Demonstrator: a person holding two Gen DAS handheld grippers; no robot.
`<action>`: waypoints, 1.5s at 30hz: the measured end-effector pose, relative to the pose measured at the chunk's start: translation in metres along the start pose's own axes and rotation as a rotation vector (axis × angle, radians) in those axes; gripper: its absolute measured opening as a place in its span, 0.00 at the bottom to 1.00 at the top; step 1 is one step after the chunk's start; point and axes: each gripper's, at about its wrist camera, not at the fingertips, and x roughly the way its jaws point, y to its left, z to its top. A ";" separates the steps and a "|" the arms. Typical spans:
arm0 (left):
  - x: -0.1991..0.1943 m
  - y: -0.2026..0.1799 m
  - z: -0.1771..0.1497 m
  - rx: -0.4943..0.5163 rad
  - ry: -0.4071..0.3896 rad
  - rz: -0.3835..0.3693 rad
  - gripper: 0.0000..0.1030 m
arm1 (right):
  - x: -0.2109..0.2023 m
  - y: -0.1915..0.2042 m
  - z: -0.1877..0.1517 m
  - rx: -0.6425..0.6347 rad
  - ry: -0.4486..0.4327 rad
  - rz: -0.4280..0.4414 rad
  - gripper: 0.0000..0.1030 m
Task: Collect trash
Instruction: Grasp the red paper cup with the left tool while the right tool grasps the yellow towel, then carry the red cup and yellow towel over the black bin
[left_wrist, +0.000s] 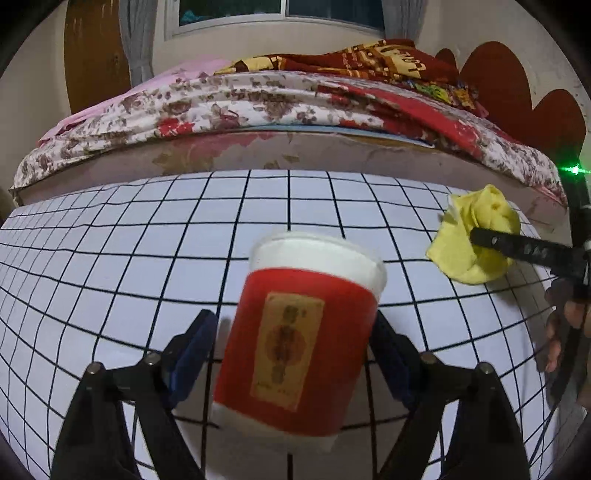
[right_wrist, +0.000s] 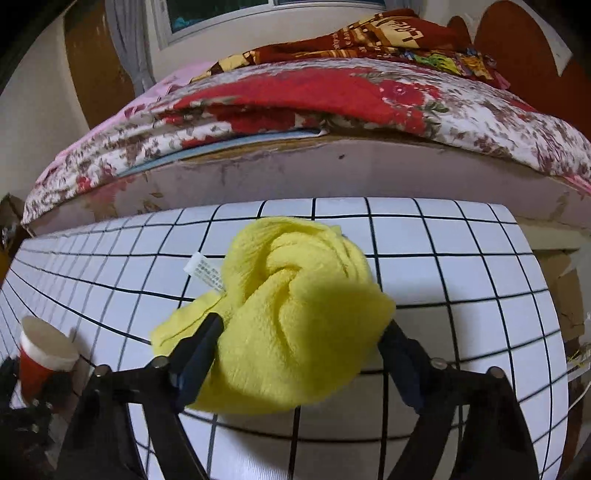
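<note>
- The left gripper (left_wrist: 295, 354) has its jaws pinching the red paper cup (left_wrist: 299, 332) at mid-body, one blue pad on each side; the left-hand pad shows a sliver of gap, so I judge the hold light rather than firm.
- The cup is tilted, mouth leaning up and away to the right, its long axis running from the jaws toward the far side of the tabletop (left_wrist: 110, 258). It looks lifted off the surface, though the view does not settle that.
- The right gripper (right_wrist: 301, 343) has its jaws closed around the yellow cloth (right_wrist: 295, 317), a crumpled bundle that bulges out past both fingers. A white label (right_wrist: 207, 273) sticks out on the cloth's left.
- The cloth sits over the gridded tabletop near its far right corner. From the left wrist view it lies well to the right of the cup, with one right finger (left_wrist: 517, 247) across it.
- From the right wrist view the cup is low at the far left, so the two hands are well apart.
- No bin or bag is visible in either view, so which way the carry must go cannot be told.
- Beyond the tabletop stands a bed (right_wrist: 332, 110) with floral covers.
</note>
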 end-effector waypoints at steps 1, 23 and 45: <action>0.001 0.000 0.000 -0.002 0.007 -0.011 0.62 | -0.001 0.003 -0.001 -0.026 -0.005 -0.008 0.51; -0.106 -0.067 -0.026 0.102 -0.079 -0.105 0.56 | -0.174 -0.025 -0.095 0.029 -0.155 0.076 0.25; -0.246 -0.193 -0.109 0.296 -0.201 -0.267 0.56 | -0.364 -0.091 -0.235 0.094 -0.271 0.031 0.25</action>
